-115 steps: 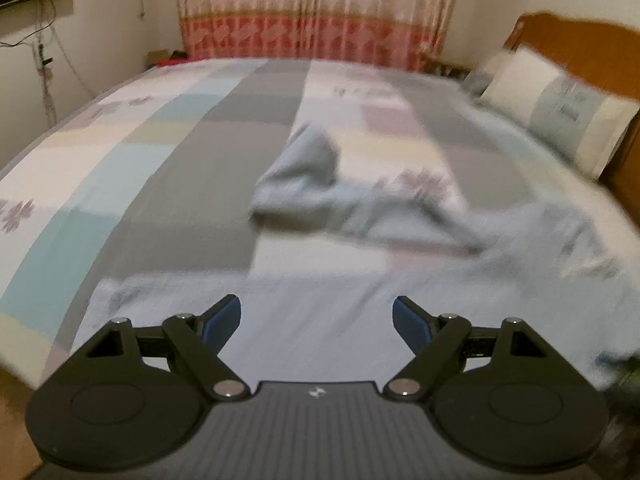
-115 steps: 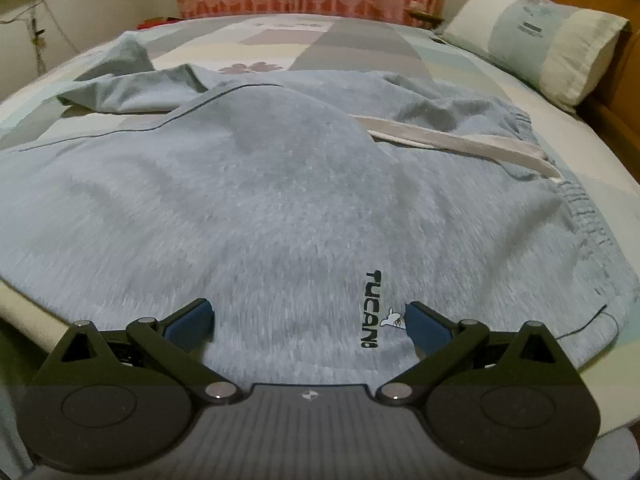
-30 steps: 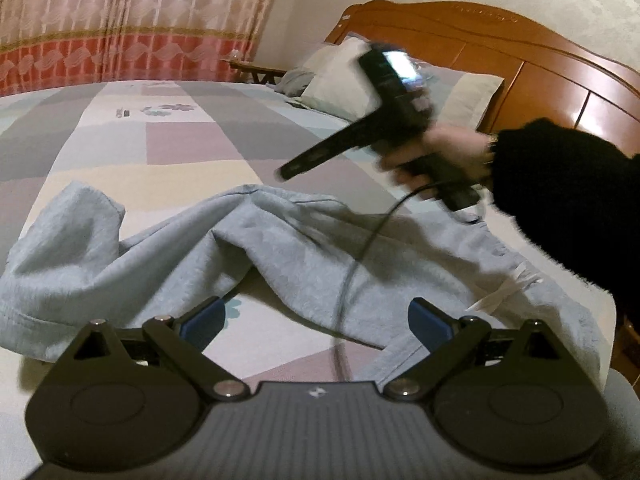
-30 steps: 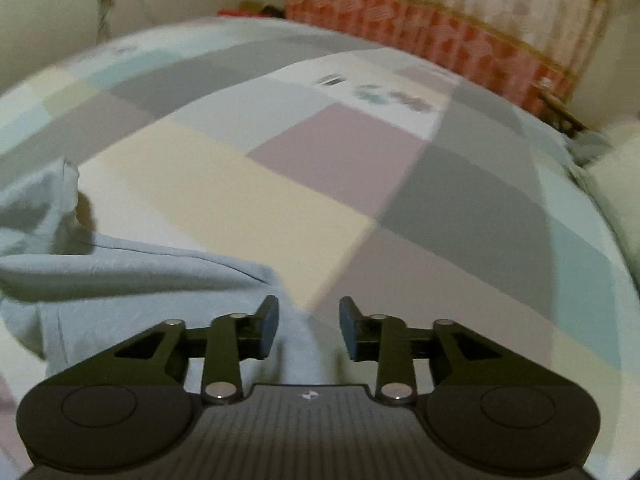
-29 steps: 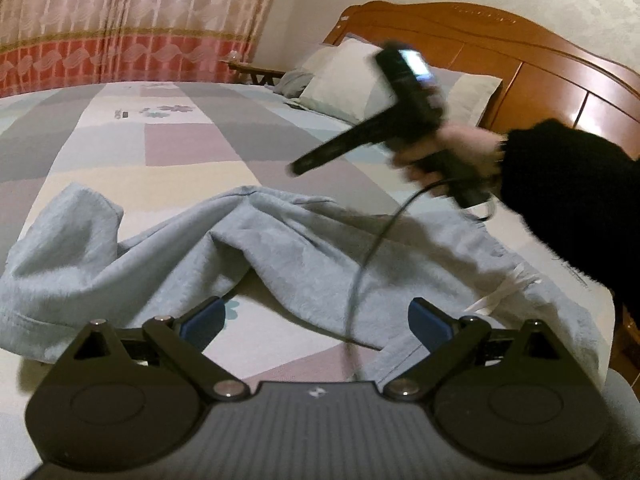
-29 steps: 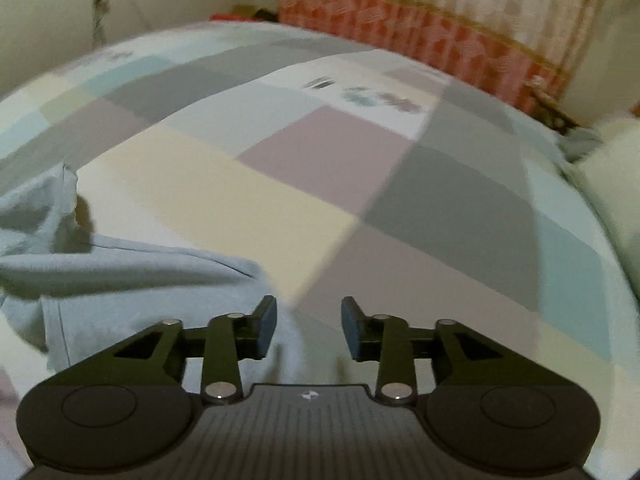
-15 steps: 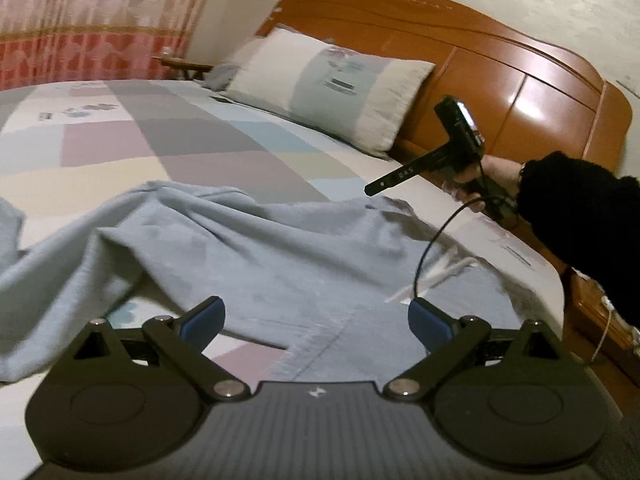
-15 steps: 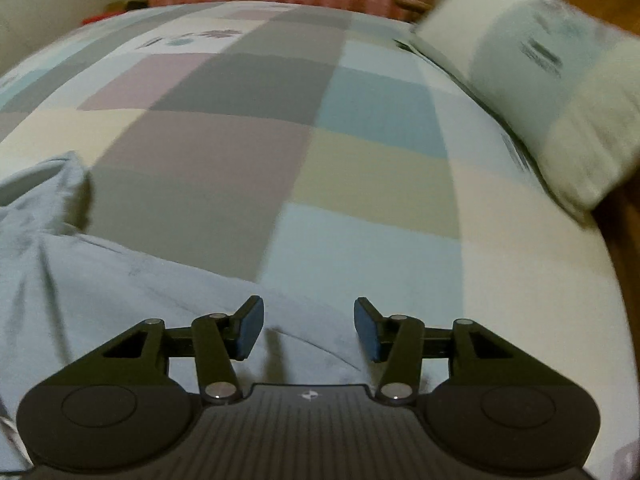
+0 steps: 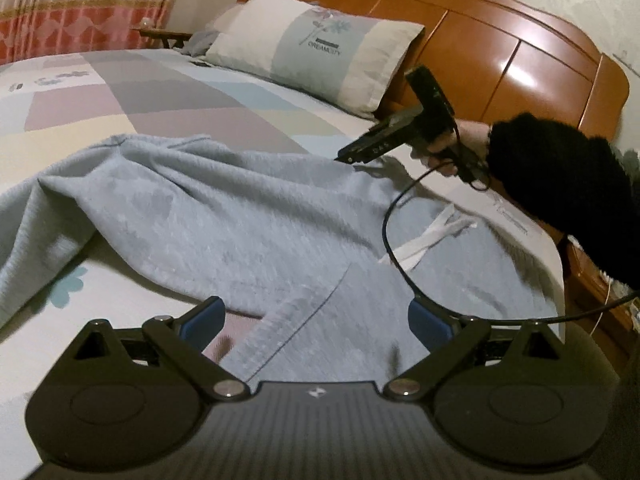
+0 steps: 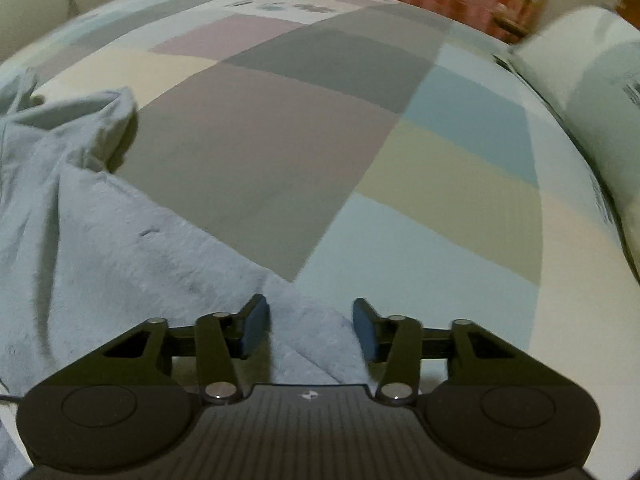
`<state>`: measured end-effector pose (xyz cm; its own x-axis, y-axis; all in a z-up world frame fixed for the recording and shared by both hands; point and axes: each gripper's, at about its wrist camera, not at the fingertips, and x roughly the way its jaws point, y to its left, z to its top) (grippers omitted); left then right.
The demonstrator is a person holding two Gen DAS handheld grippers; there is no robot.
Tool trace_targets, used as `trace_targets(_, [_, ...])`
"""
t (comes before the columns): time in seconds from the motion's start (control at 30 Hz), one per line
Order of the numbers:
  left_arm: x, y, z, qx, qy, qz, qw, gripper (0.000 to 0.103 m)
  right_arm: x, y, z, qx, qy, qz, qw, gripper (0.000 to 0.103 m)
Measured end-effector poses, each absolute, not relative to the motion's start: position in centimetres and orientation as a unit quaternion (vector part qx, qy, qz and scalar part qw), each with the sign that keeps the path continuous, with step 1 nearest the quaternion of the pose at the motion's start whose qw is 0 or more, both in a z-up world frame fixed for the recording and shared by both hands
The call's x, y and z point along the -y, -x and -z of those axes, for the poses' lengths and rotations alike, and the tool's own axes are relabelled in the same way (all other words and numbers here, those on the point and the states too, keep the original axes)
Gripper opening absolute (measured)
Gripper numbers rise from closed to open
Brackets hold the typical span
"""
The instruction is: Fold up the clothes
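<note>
Left view only: hand (image 9: 448, 142), drawstring (image 9: 430, 238), headboard (image 9: 520, 60).

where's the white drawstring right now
In the left wrist view, the white drawstring lies on the light blue sweatpants, right of centre, below the right hand-held gripper and under the looping black cable.

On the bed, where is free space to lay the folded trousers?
The bed cover lies bare beyond the light blue trousers, from their far edge to the pillow and curtain. Crowded: the near side, where the trousers spread under both open hand-held grippers, left and right.
</note>
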<state>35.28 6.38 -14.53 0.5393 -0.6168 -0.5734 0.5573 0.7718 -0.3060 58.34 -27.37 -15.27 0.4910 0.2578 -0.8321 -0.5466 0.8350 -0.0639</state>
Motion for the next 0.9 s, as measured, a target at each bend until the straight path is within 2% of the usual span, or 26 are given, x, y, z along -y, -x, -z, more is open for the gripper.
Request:
trace_targets(0.03, [-6.4, -35.3, 14.6, -0.346, 0.044, 0.333, 0.876, 0.098, 27.2, -58.2, 15.1, -0.449, 0.159, -0.244, 0.845, 0.021])
trace_targets(0.07, [-6.5, -35.4, 14.8, -0.348, 0.046, 0.331, 0.876, 0.098, 26.7, -57.5, 14.9, -0.441, 0.183, -0.242, 0.845, 0.009])
trace_targets(0.2, [-6.8, -35.5, 14.9, -0.353, 0.052, 0.325, 0.876, 0.098, 25.9, -56.5, 14.3, -0.41, 0.222, -0.204, 0.861, 0.009])
trace_targets(0.4, [-7.5, -35.4, 14.4, -0.345, 0.067, 0.328, 0.877, 0.098, 29.8, -59.5, 13.6, -0.412, 0.132, -0.07, 0.899, 0.008])
trace_targets(0.53, [-8.2, -35.4, 14.2, -0.343, 0.075, 0.32, 0.88, 0.098, 29.5, -58.8, 12.5, -0.4, 0.114, -0.08, 0.906, 0.012])
trace_targets(0.63, [-8.8, -35.4, 14.0, -0.339, 0.082, 0.315, 0.883, 0.098, 27.7, -58.9, 10.9, -0.378, 0.084, -0.157, 0.908, 0.033])
trace_targets(0.83, [-9.4, -35.8, 14.0, -0.337, 0.089, 0.311, 0.884, 0.098, 20.3, -60.2, 12.4, -0.382, 0.155, -0.268, 0.871, 0.033])
trace_targets(0.9, [-9.4, -35.9, 14.2, -0.34, 0.088, 0.308, 0.884, 0.098, 19.0, -60.8, 13.5, -0.393, 0.169, -0.274, 0.861, 0.04])
